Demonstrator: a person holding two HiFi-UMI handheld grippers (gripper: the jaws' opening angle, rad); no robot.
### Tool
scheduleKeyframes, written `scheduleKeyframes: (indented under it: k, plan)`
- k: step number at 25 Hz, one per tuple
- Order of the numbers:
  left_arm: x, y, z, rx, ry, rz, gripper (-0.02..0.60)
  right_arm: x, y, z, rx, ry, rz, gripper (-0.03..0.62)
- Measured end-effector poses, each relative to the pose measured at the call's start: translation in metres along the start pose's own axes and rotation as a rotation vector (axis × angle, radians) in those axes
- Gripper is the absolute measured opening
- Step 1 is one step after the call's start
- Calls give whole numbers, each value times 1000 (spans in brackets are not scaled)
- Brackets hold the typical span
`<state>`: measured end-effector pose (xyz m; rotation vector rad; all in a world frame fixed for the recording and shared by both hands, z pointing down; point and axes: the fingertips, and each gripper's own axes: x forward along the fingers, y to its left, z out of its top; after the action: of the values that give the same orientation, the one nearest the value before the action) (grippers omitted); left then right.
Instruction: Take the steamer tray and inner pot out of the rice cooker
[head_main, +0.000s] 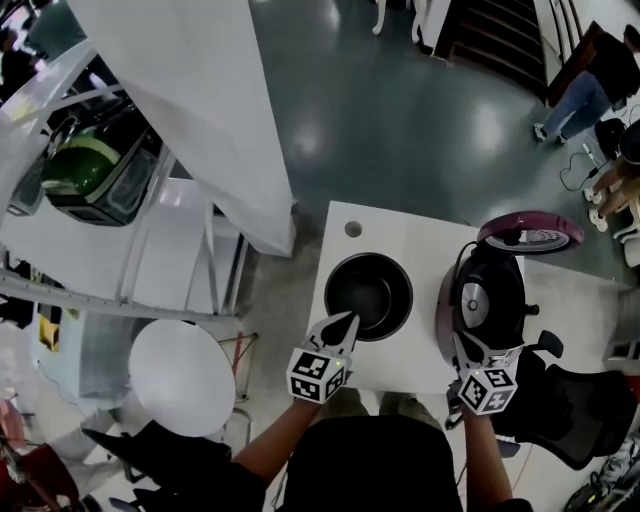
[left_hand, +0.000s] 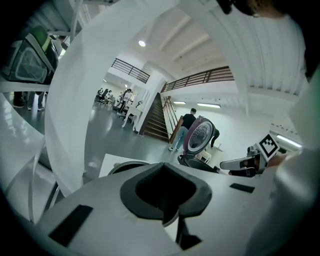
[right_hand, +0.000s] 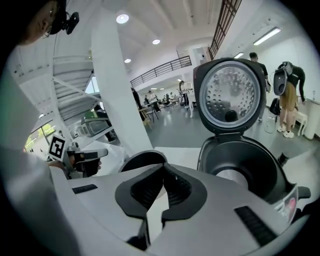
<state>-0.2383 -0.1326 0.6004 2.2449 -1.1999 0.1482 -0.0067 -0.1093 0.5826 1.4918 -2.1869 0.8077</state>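
One white desk (head_main: 345, 245) carries everything. The rice cooker (head_main: 500, 310) stands on its right half with the lid (head_main: 530, 233) up and the cavity looking bare. The inner pot (head_main: 368, 295) sits on the desk just left of it.

The left tongs (head_main: 345, 322) are pressed together on nothing, tips at the pot's near rim. The right tongs (head_main: 468, 350) are likewise closed and empty, at the cooker's front edge.

With the pot apparently set down, I judge the work nearly done. Any pull-back should go straight toward the person and lift clear of the rim, so the pot isn't nudged.

No steamer tray can be made out in any view. The pot's dark inside hides whatever it may hold.
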Motion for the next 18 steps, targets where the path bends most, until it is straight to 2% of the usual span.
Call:
scheduleKeyframes:
  k: [5,9,12,18]
  plan:
    - [-30,-35,-6,7,-38,25,5,-51,-2,-9,-20,-75,-6,2]
    - [-51,-68,-9,31,-74,50,3,-76,13,-13,-74,-139,68,2]
    - [-59,-112,-20,58,-93,71,3,-110,6,-22,-90,-178,126,2]
    - [-82,-214,-54,103,-136,92,3,-209,-36,-60,-116,-209,162,2]
